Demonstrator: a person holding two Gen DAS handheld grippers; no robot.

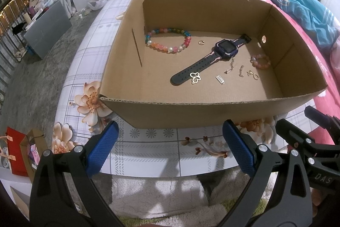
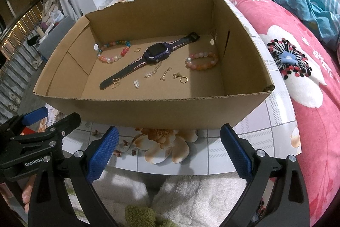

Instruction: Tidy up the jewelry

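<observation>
Left wrist view: left claw [image 1: 170,150] and right claw [image 2: 167,152] gape empty before the box [image 1: 212,107]; jewelry seems stowed, nothing left to grasp.

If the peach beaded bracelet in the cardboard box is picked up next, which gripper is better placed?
Probably the right gripper: it is open, and the peach beaded bracelet lies on the right side of the cardboard box.

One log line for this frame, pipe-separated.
left claw open, empty | right claw open, empty | both outside box | watch, two bracelets, small charms in box | nothing gripped
</observation>
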